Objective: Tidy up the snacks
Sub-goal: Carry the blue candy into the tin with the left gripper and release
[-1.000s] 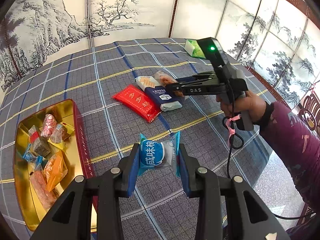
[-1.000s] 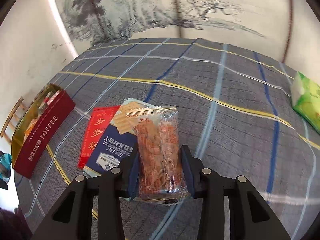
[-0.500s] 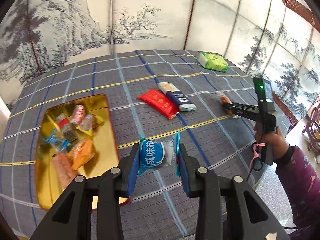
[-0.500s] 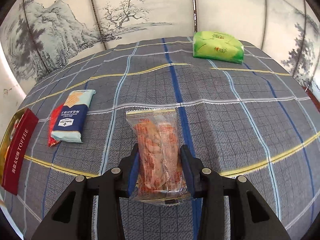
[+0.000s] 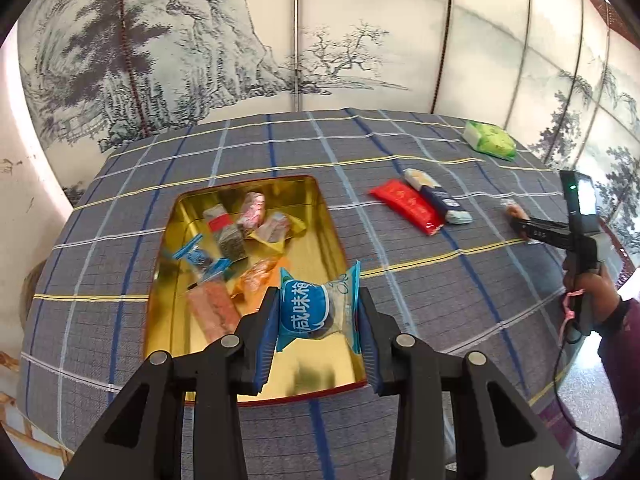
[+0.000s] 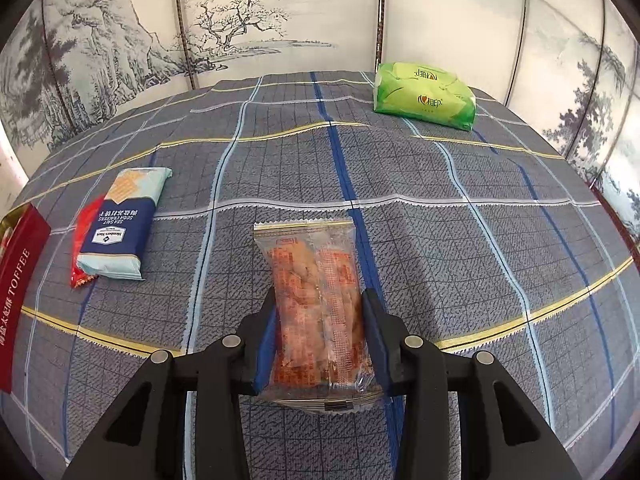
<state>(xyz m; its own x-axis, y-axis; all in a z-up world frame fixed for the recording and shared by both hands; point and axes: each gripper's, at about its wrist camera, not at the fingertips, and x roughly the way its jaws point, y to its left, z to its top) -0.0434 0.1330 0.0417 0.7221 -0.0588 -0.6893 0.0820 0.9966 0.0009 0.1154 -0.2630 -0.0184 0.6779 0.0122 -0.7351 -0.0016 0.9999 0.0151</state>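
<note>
My left gripper (image 5: 318, 312) is shut on a blue and white snack packet (image 5: 316, 310) and holds it above the near right part of the open gold tin (image 5: 168, 304), which holds several wrapped snacks. My right gripper (image 6: 320, 336) is shut on a clear packet of orange snack (image 6: 316, 304), held above the checked cloth; it also shows in the left wrist view (image 5: 520, 222) at the right. A red packet (image 5: 406, 206) and a navy cracker packet (image 5: 438, 198) lie side by side right of the tin.
A green tissue pack (image 6: 424, 96) lies at the table's far right. The tin's red side (image 6: 16, 280) marked TOFFEE is at the left edge of the right wrist view. Painted screens (image 5: 320, 40) ring the round table (image 6: 440, 200).
My left gripper has swung left with its packet, from beside the tin to over it. My right gripper has lifted its packet off the cracker packet and drawn back to the right.
</note>
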